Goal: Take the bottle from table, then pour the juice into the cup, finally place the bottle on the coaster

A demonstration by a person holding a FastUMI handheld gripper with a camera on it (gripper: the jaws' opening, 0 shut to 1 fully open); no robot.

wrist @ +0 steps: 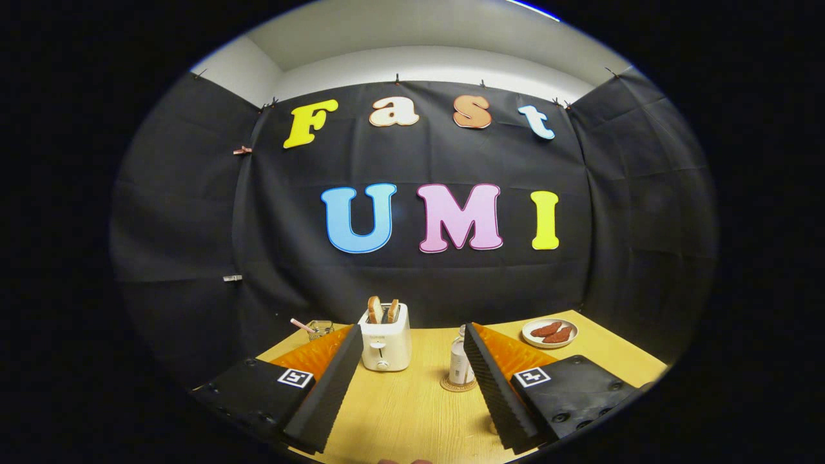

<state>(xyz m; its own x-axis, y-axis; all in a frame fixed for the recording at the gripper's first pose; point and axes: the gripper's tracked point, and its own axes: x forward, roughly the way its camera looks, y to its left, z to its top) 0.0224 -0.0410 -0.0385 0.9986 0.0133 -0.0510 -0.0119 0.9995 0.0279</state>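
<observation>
The bottle stands upright on a round woven coaster, its long axis vertical and its cap pointing to 12 o'clock. It sits just inside the right finger, partly hidden by that finger's tip, with the coaster rim peeking out at its base. The gripper is released: its two fingers are spread wide, pressing on nothing, and bare tabletop lies between them.

The surface is a pale wooden table, backed by black cloth hung with small clips, with white wall and ceiling above.

One white toaster stands at about 11 o'clock from the bottle, with two slices of toast upright in its slots. One glass cup with a straw sits beyond the left finger; its contents are too small to tell. One white plate lies beyond the right finger, carrying what may be two reddish-brown pieces of food.
</observation>
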